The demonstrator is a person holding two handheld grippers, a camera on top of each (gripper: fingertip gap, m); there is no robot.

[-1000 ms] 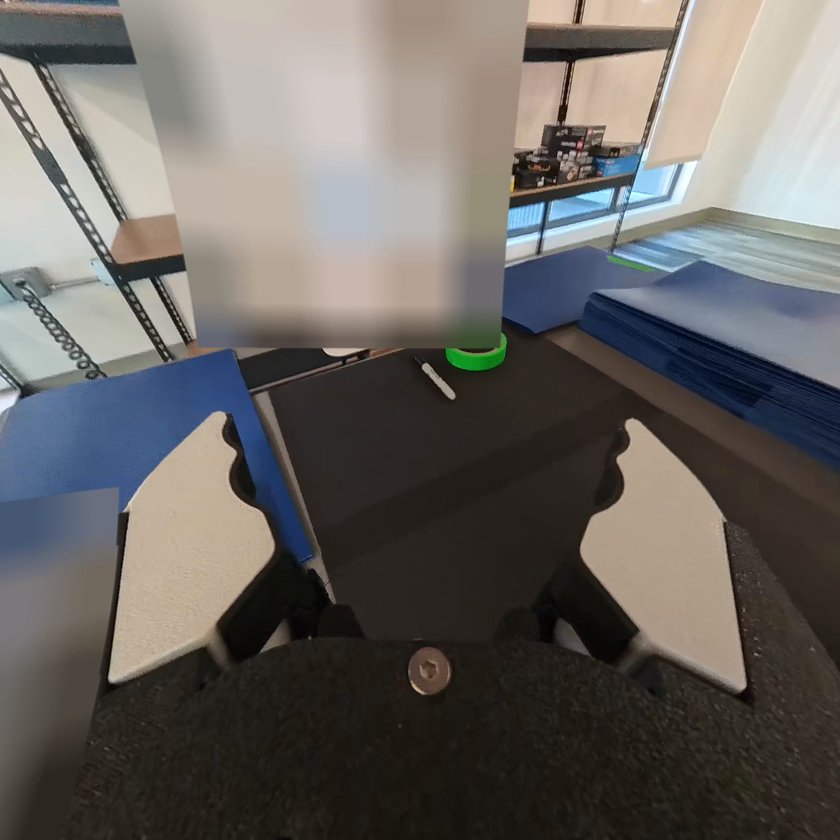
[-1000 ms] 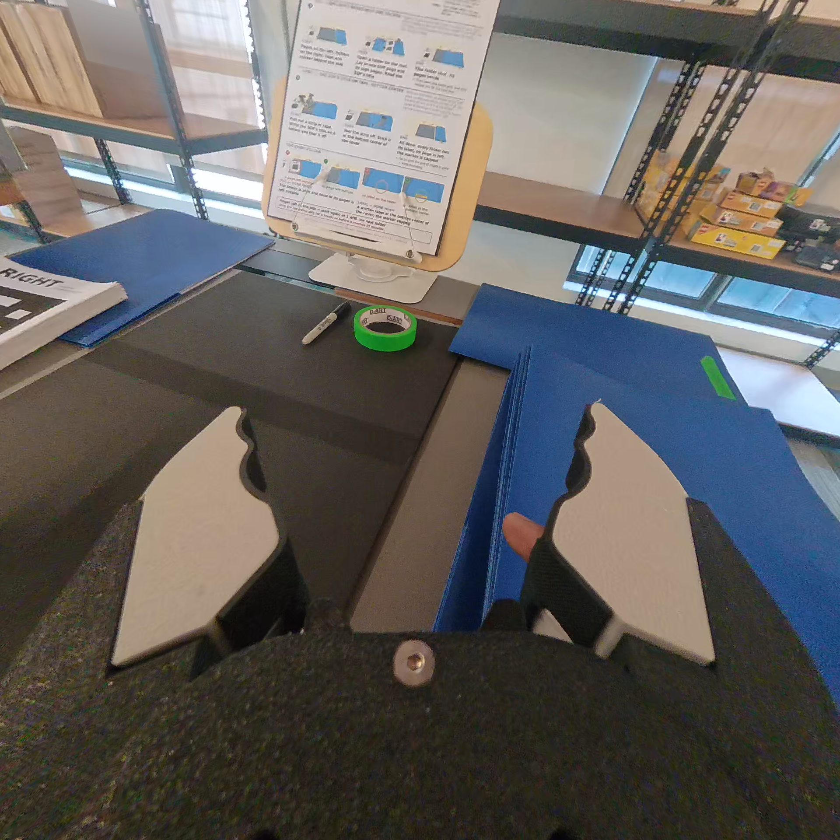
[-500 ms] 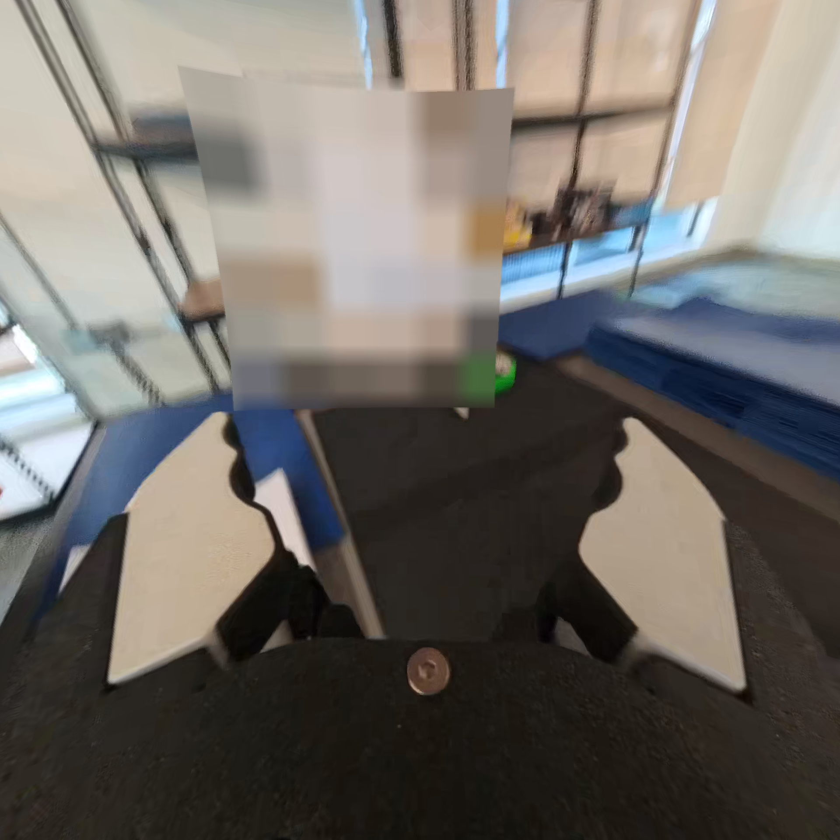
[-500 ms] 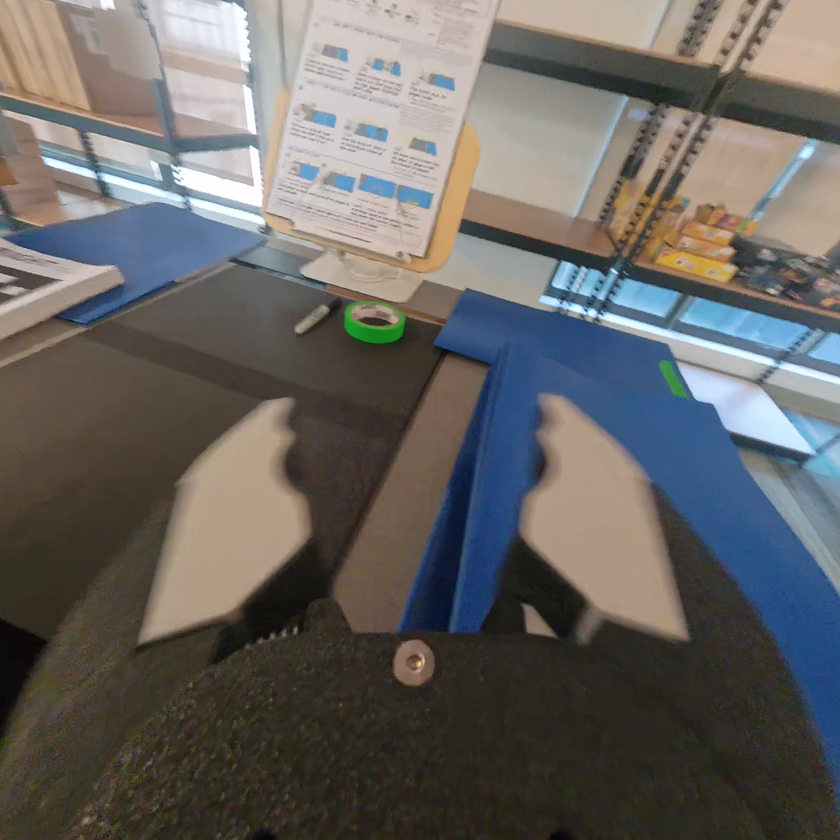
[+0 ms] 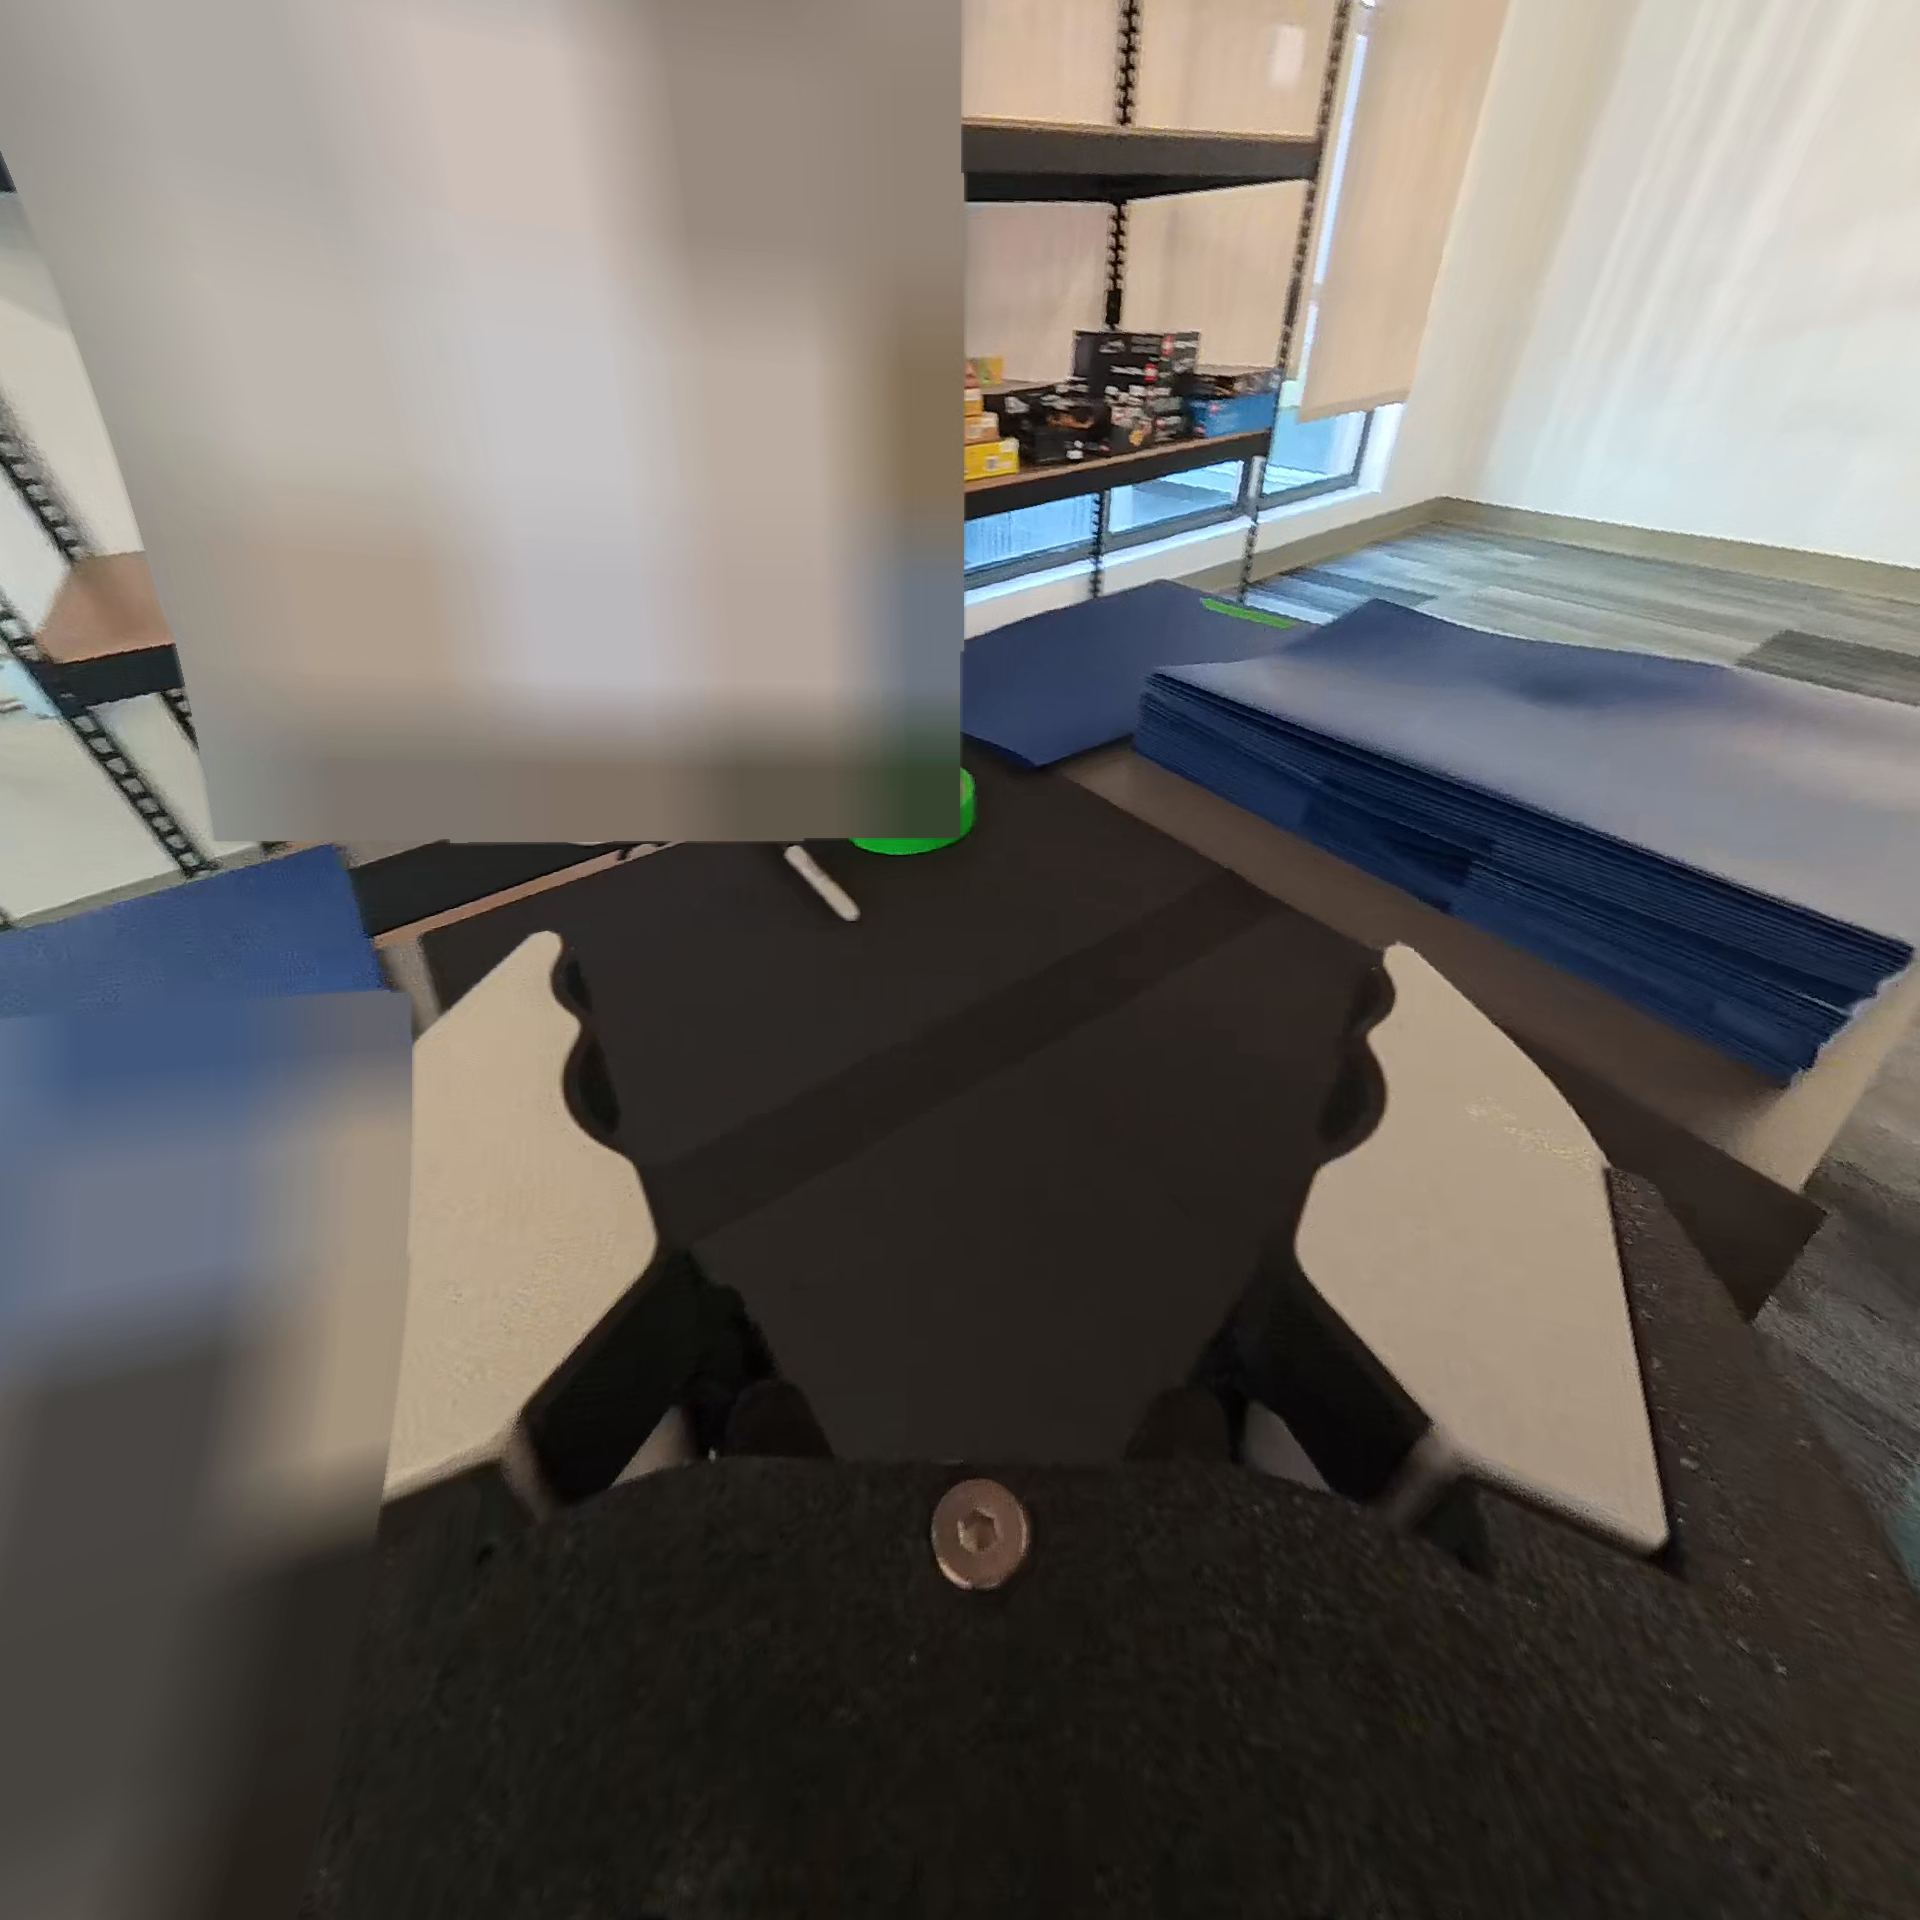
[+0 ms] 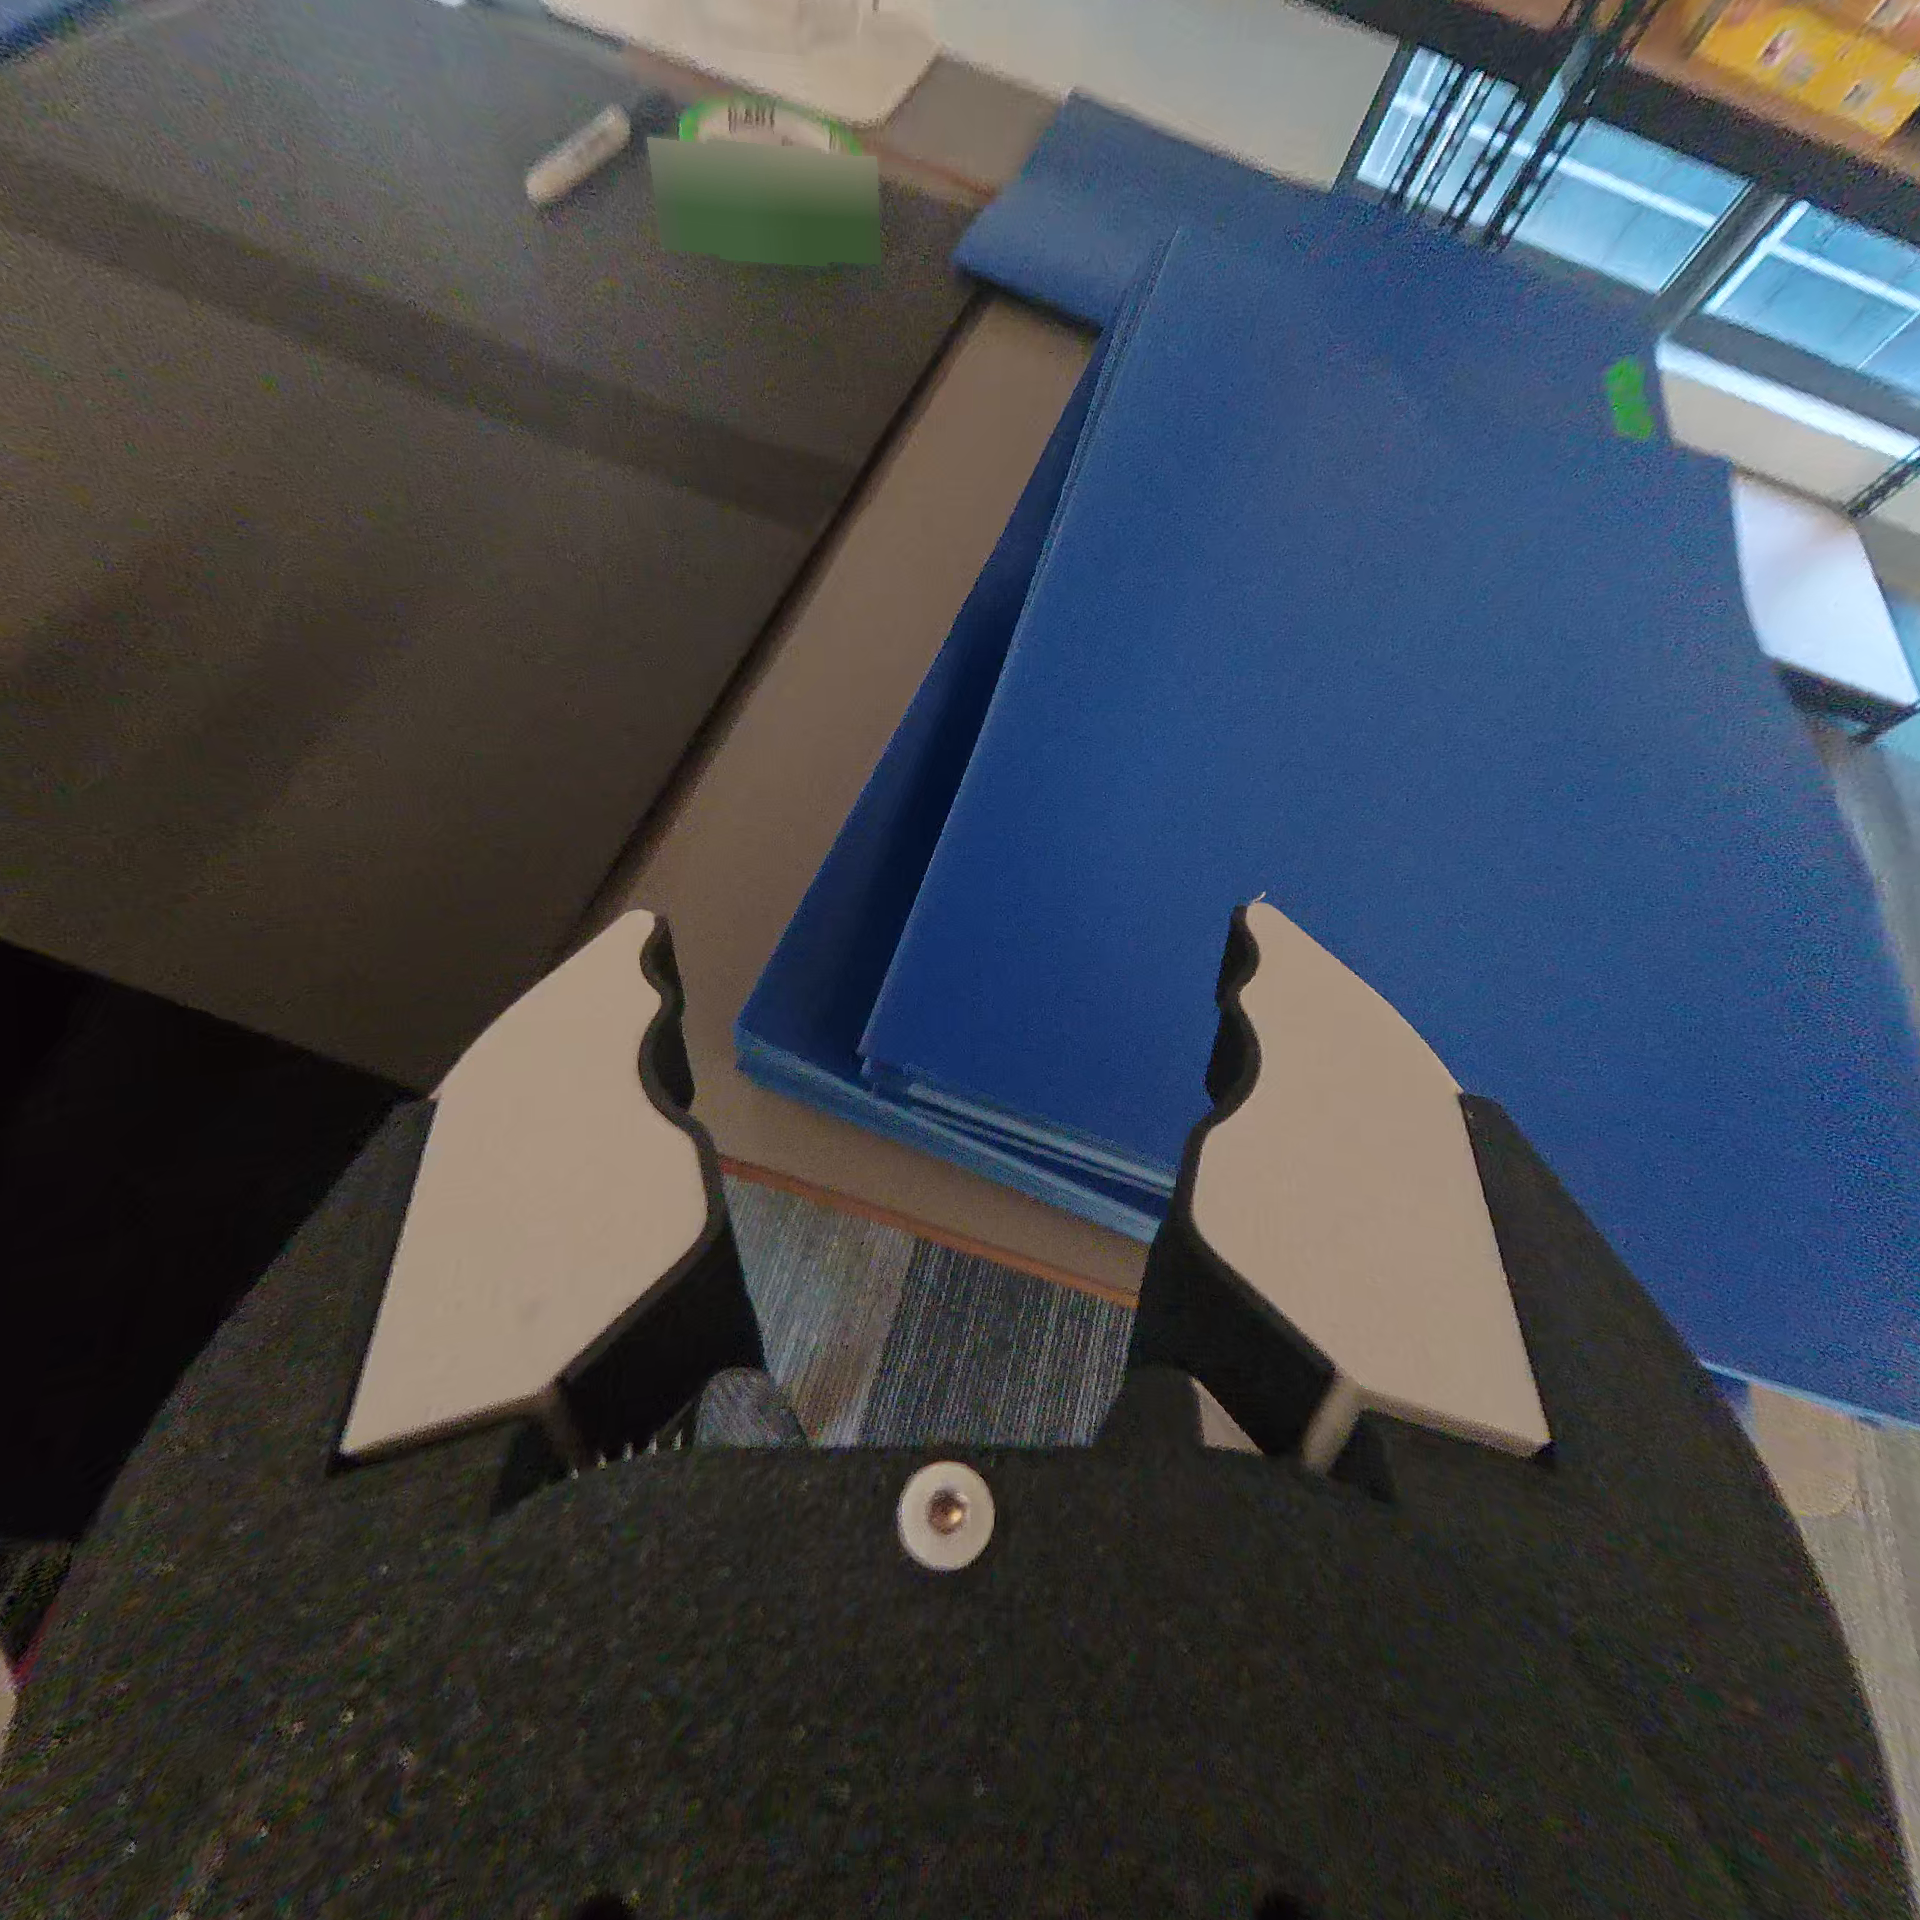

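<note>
**Left wrist view, then right: both tongs empty and spread above the bench**

Left wrist view. Left gripper point(image 5: 971, 945) has its jaws wide apart with nothing between them, hovering over the black mat point(image 5: 935, 1122) that covers the middle of the table. Far left edge: a blue sheet point(image 5: 187, 925), lying flat, part hidden by a blurred patch. At the mat's far edge, a marker point(image 5: 821, 896) lies just beside a green tape roll point(image 5: 920, 826), both parked out of the open working area, probably to keep it free. Right side of the table: a thick stack of blue folders point(image 5: 1507, 790), edges roughly squared, well apart from this gripper.

Right wrist view. Marker point(image 6: 577, 156) and tape roll point(image 6: 769, 114) sit at the mat's far edge; the mat point(image 6: 364, 540) fills the left. A bare grey strip of table point(image 6: 831, 665) separates the mat from the folder stack point(image 6: 1403, 665). Right gripper point(image 6: 951, 914) has its jaws apart and grips nothing; it hangs above the stack's near left corner, close to the table's front edge, carpet floor point(image 6: 935, 1340) showing below. The top folder sits slightly askew on the stack, its corner offset and exposed; contact with it cannot be told.
</note>
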